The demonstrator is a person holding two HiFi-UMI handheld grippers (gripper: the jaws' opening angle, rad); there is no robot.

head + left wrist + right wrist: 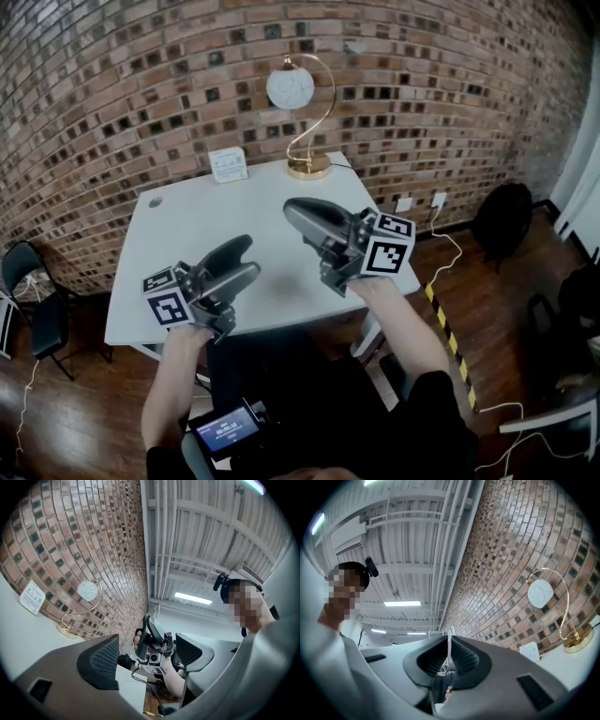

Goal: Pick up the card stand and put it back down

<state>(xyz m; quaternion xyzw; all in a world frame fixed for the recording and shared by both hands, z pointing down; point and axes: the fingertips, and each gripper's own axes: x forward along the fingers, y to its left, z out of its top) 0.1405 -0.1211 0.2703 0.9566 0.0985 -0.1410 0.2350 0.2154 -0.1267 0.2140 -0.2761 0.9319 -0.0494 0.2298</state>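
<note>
A dark-flecked red brick wall [141, 84] rises right behind the gold arc lamp with the white ball shade [291, 88]. The lamp stands at the far edge of a plain white rectangular bench [178, 234].

Well in front of the lamp, over the bench's near half, the person holds both tools in the air. The left hand-held gripper [244, 258], grey with a marker cube, has its jaws spread wide with nothing between them. The right hand-held gripper [295, 214], of the same make, has its ribbed pads pressed together on nothing.

The small white card stand with printed text [228, 164] sits upright just to the left of the lamp's base, close to the wall. Neither tool is touching it.

The step in hand looks like the reach, with the pick-up not yet begun. The left tool seems better placed, being ready to grasp and on the stand's side of the lamp. It should travel forward and low with its jaws square across the stand's thin faces, keeping clear of the lamp's base and arc. A gentle close, a straight lift and a flat set-down should keep the stand from tipping.
</note>
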